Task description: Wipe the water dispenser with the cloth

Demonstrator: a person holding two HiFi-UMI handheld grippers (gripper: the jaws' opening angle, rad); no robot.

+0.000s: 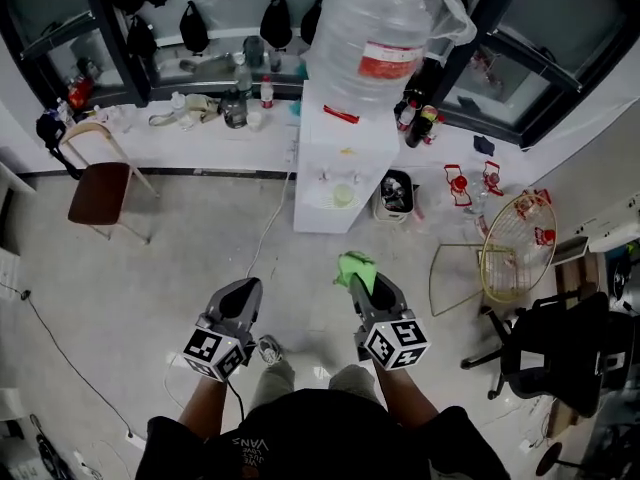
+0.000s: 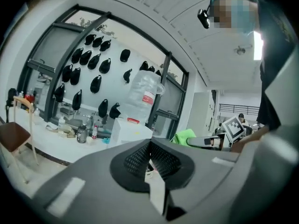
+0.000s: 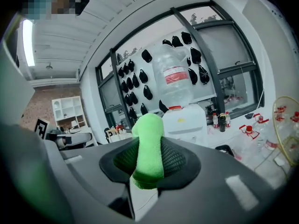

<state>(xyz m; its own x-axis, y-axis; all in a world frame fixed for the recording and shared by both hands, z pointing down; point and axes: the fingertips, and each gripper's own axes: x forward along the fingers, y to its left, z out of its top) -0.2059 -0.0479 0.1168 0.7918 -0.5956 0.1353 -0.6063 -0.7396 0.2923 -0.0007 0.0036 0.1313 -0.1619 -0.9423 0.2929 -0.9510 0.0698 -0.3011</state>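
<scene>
The white water dispenser (image 1: 345, 163) stands against the low window ledge, with a large clear bottle (image 1: 385, 33) upside down on top. It also shows ahead in both gripper views, as the dispenser (image 3: 187, 120) and the dispenser (image 2: 128, 129). My right gripper (image 1: 362, 280) is shut on a green cloth (image 1: 355, 266), which sticks up between its jaws as the cloth (image 3: 148, 146). My left gripper (image 1: 243, 293) is shut and holds nothing. Both grippers hang over the floor, well short of the dispenser.
A brown chair (image 1: 100, 190) stands at the left. Bottles and clutter line the ledge (image 1: 215, 108). A black bin (image 1: 397, 194) sits beside the dispenser. A gold wire basket (image 1: 515, 248) and a black office chair (image 1: 560, 353) stand at the right. A cable (image 1: 268, 226) runs across the floor.
</scene>
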